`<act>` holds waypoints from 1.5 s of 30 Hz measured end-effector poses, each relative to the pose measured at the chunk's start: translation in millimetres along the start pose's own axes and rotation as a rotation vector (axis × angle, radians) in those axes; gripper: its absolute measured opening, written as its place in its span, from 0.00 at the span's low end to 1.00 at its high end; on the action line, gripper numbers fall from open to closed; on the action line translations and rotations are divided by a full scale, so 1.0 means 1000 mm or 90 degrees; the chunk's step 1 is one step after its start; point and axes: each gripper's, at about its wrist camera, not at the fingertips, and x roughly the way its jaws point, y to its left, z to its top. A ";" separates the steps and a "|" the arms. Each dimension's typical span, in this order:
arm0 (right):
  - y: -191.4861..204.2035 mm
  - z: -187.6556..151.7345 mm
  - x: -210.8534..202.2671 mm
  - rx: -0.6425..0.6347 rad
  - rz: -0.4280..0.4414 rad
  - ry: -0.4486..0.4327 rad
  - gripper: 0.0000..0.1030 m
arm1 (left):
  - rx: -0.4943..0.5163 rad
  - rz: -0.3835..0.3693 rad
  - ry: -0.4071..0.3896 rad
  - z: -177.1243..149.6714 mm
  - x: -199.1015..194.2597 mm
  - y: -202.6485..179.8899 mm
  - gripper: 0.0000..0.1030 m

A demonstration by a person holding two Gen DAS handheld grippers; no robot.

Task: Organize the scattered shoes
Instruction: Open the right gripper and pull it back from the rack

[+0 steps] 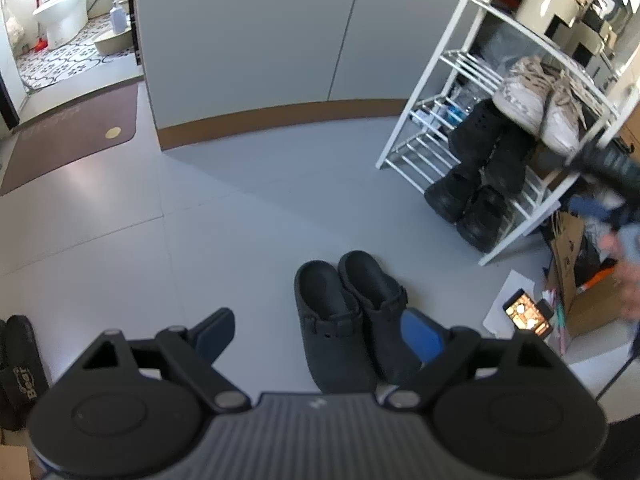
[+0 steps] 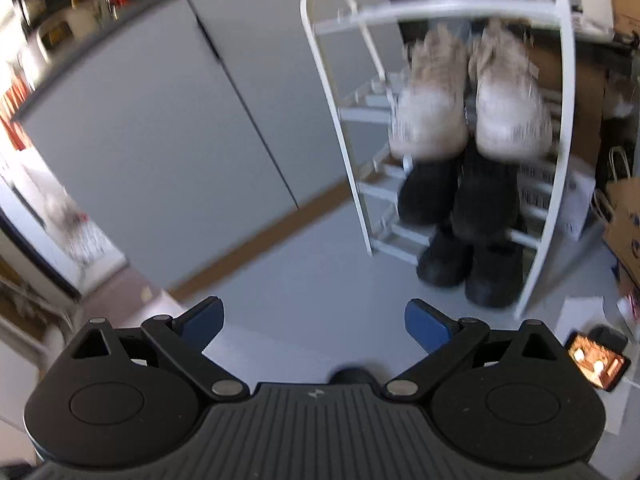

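A pair of black clogs [image 1: 348, 320] lies side by side on the grey floor, just ahead of my left gripper [image 1: 320, 334], which is open and empty above them. The white wire shoe rack [image 1: 432, 92] stands at the right with beige sneakers [image 1: 536, 96] on an upper shelf and two pairs of black shoes [image 1: 476, 172] below. In the right wrist view the rack [image 2: 340, 120], beige sneakers [image 2: 468, 100] and black shoes [image 2: 460, 220] are blurred. My right gripper [image 2: 316, 322] is open and empty in front of the rack; it also shows blurred in the left wrist view [image 1: 600, 160].
A phone with a lit screen [image 1: 528, 314] lies on paper by the rack's foot, next to paper bags and a cardboard box [image 1: 592, 300]. Grey cabinet doors [image 1: 256, 40] stand behind. A brown mat [image 1: 68, 132] leads to a bathroom. A black slipper [image 1: 22, 364] lies at the left edge.
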 end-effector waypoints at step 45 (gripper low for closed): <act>0.053 -0.047 0.027 -0.108 0.015 0.169 0.97 | 0.012 0.016 0.082 -0.013 0.050 -0.021 0.89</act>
